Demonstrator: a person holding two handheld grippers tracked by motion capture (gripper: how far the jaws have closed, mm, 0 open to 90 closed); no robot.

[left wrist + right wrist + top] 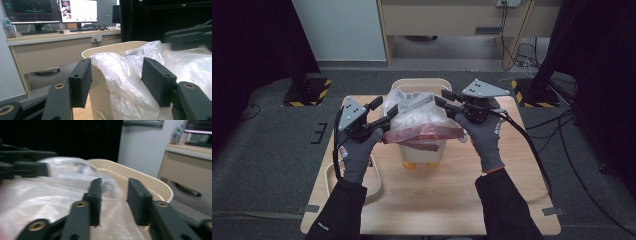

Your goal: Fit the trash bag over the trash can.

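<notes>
- Two black sleeves come up from the bottom edge of the high view, grey gloves on both hands, one gripper each.
- Left gripper sits left of center in that view, at the left side of the clear plastic bag. In the left gripper view its jaws stand apart with a fold of bag and the bin's rim between them; can't see either pad actually pressing the film, so it looks released to me.
- Right gripper is just right of center, up at the top right of the bag. Right gripper view is blurry, but the jaws are parted with bag film in the gap and nothing pinched.
- Bag is draped over the mouth of the cream bin, which stands mid-table in the center of the frame. It puffs up above the rim, and a red band shows across its lower front.
- Wooden table fills the lower middle of the high view, and a pale tray sits at its left edge, near the left forearm.
</notes>
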